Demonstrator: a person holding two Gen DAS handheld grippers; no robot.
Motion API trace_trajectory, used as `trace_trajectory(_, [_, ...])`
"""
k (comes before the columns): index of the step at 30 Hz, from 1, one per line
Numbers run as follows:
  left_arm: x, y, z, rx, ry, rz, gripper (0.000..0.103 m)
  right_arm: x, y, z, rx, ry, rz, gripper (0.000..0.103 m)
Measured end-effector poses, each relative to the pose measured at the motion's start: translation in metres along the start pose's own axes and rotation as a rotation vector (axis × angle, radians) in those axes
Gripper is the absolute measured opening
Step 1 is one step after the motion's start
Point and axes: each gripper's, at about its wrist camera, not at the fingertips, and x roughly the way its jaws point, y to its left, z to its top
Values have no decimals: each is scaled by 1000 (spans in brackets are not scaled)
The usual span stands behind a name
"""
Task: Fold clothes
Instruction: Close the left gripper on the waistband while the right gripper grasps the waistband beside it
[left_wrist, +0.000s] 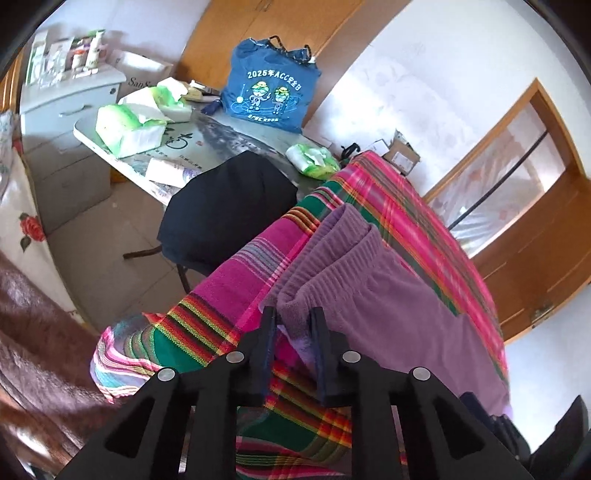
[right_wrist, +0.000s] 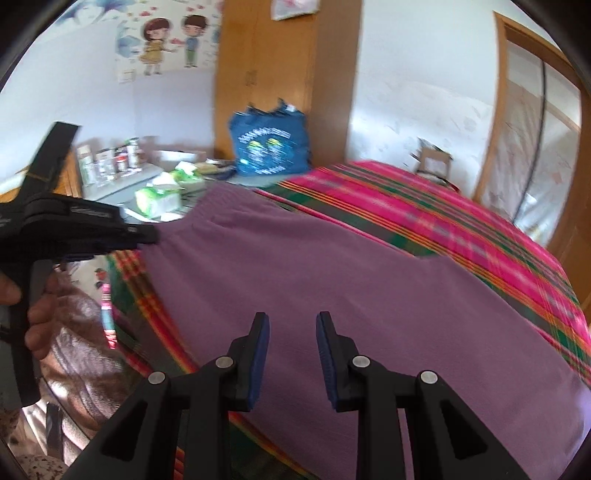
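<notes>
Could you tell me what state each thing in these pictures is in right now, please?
Left tool: fingers around the purple garment's ribbed waistband corner, gap still visible.
Right tool: open, over the garment, holding nothing.
Purple garment: spread flat on the striped bedcover, waistband end bunched.
Blue tote bag: upright on the table.
Tissue packs: opened, tissues showing.
</notes>
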Motion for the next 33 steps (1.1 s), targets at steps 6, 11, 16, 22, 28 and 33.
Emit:
trace_trajectory(6, [-10, 12, 4, -23, -30, 40, 26, 23, 31, 20, -66, 9, 90, 33])
trace_trajectory(11, [-19, 35, 10, -92, -56, 95, 25, 40, 57, 29, -130, 7, 113, 33])
trace_trajectory(16, [-23, 50, 9, -134, -44, 102, 25, 52, 81, 36, -189, -16, 137, 34])
trace_trajectory(22, [-28, 64, 5, -173, -39, 109, 25, 67, 107, 42, -252, -41, 162, 34])
trace_trajectory(28, [-30, 77, 0, -210, -25, 108, 25, 80, 120, 44, -280, -23, 145, 37])
trace_trajectory(33, [-31, 81, 0, -214, -14, 101, 25, 92, 127, 53, -267, 0, 103, 38])
